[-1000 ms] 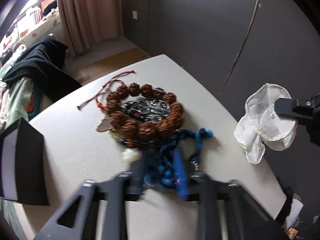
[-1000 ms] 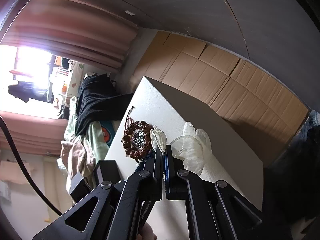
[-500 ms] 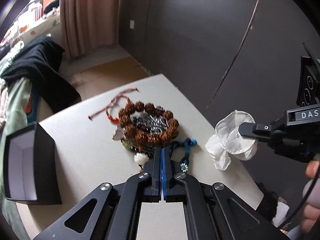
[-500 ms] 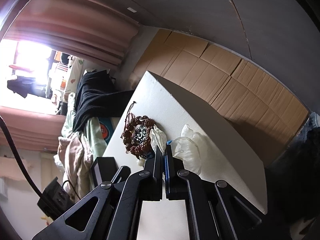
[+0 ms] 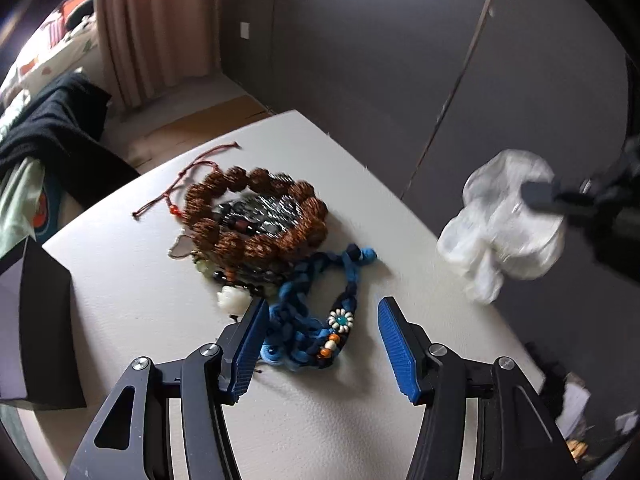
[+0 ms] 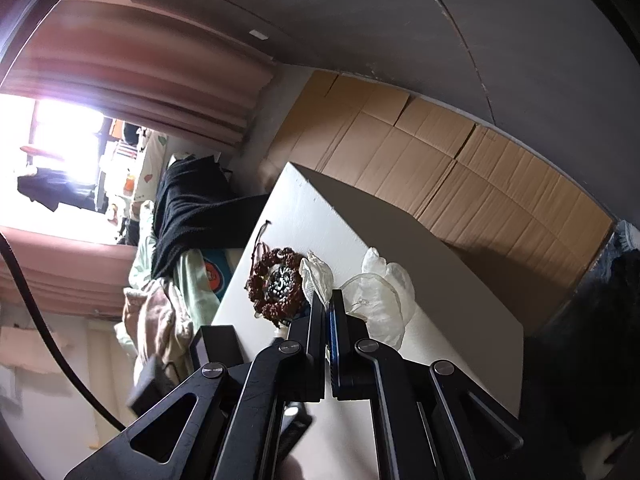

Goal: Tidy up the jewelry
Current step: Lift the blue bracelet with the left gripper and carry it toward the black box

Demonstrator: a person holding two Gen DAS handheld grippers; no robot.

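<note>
A pile of jewelry lies on the white table [image 5: 120, 280]: a brown bead bracelet [image 5: 256, 216] with a red cord, dark silver pieces inside it, and a blue braided bracelet [image 5: 316, 316] with a flower bead. My left gripper [image 5: 320, 332] is open, its blue pads either side of the blue bracelet, just above it. My right gripper [image 6: 329, 300] is shut on a white translucent pouch [image 6: 376, 300], held off the table's right edge; the pouch also shows in the left wrist view [image 5: 504, 228]. The bead bracelet shows in the right wrist view [image 6: 276, 284].
A black open box [image 5: 32, 320] stands at the table's left edge. Dark wall panels stand behind the table. Clothes and a black garment [image 5: 52, 136] lie to the left. Cardboard [image 6: 440, 168] covers the floor beyond the table.
My left gripper has opened and come down over the blue bracelet. The right gripper still holds the pouch and has shifted slightly.
</note>
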